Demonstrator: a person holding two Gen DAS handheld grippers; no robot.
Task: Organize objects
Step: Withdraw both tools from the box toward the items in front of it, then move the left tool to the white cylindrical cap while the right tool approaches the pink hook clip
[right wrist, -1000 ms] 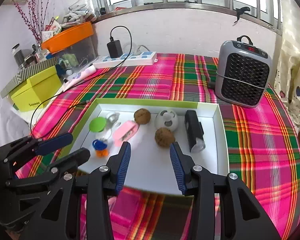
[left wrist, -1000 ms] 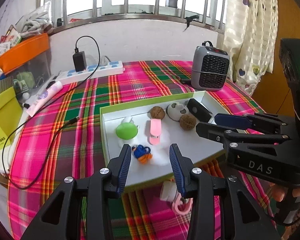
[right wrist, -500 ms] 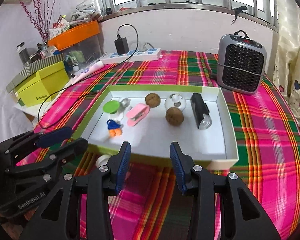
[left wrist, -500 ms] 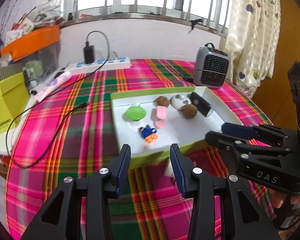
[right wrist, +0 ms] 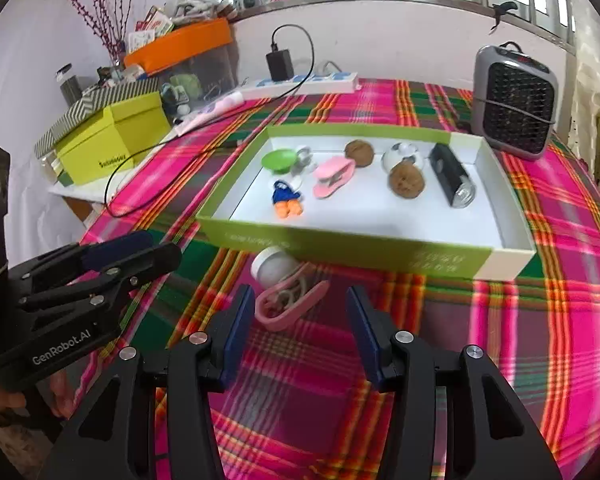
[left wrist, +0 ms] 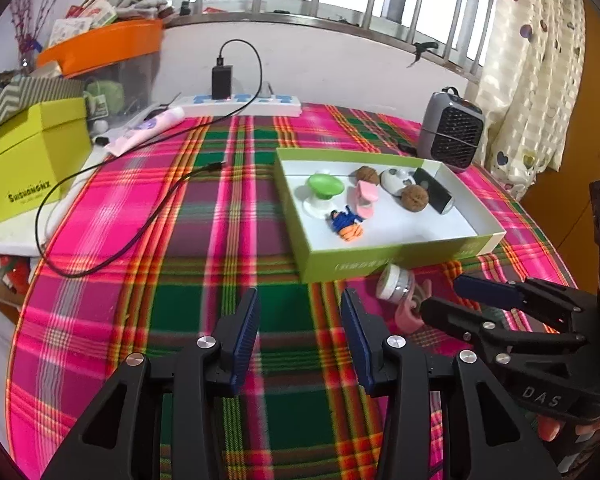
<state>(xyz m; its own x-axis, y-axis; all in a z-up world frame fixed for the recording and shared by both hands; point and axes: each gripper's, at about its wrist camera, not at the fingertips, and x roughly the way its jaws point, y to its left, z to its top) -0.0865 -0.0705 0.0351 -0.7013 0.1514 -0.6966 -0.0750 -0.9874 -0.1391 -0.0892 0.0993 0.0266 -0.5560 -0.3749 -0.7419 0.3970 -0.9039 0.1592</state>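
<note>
Our right claw [right wrist: 296, 316] is opening, nothing between its jaws, and the left claw [left wrist: 298, 330] stands apart, empty. The pink clip [right wrist: 290, 304] and little jar [right wrist: 272, 266] lie touching by the tray's [right wrist: 340, 242] near edge, so we could knock the jar rolling.

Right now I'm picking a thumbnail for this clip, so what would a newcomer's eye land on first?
First, the loud pink-and-green plaid tablecloth filling the view. On it sits a shallow green-walled box of small trinkets, with a pink clip and a small white jar lying outside against its near wall. The right gripper, its fingers opening with nothing between them, points at that clip.
</note>
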